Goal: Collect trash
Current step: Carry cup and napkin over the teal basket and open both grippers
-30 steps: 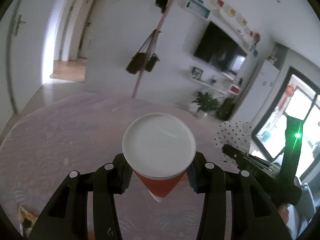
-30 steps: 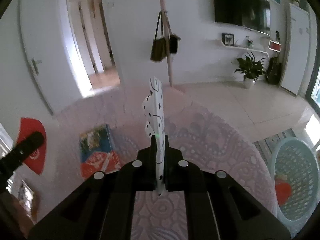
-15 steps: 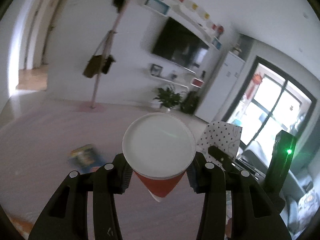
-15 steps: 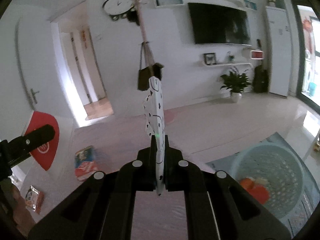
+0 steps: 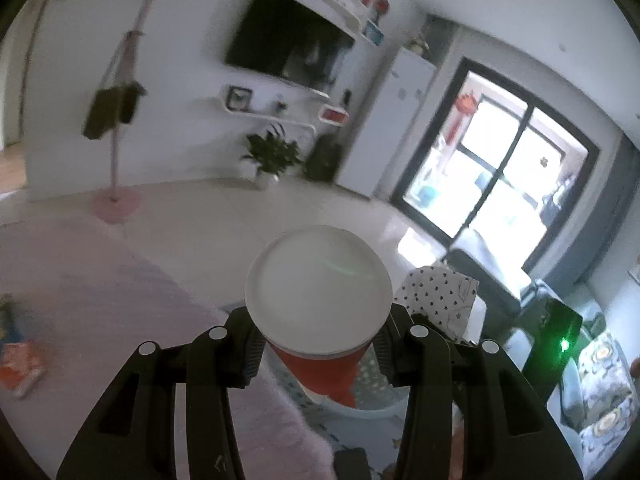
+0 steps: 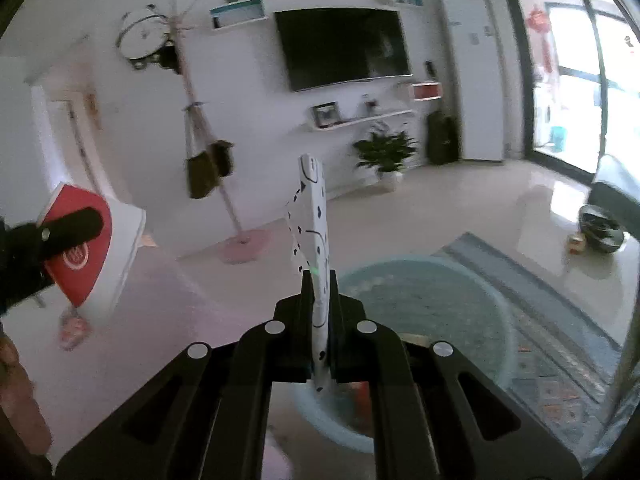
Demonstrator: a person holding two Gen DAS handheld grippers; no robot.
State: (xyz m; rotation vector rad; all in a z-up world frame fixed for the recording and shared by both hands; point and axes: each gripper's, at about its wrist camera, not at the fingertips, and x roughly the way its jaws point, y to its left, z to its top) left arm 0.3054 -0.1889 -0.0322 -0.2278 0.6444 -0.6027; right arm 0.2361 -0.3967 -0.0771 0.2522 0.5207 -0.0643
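Observation:
My left gripper [image 5: 318, 344] is shut on a red paper cup [image 5: 318, 292] with a white inside, its mouth facing the camera. The cup also shows at the left of the right wrist view [image 6: 94, 244]. My right gripper [image 6: 319, 312] is shut on a flat white wrapper with black dots [image 6: 314, 220], held upright; it also shows in the left wrist view [image 5: 440, 300]. A pale blue round basket [image 6: 432, 304] stands on the floor just below and ahead of both grippers, with some red and orange trash inside. Its rim shows under the cup in the left wrist view [image 5: 360, 412].
A pink rug [image 5: 100, 280] lies to the left with a colourful snack packet [image 5: 20, 364] on it. Another packet [image 6: 74, 328] lies on the rug. A coat stand with bags [image 6: 208, 160], a potted plant [image 6: 384, 156] and a patterned blue mat [image 6: 560, 340] are around.
Both grippers have swung right, away from the pink rug, and moved toward the blue basket, which is now right below them. Both still hold their items.

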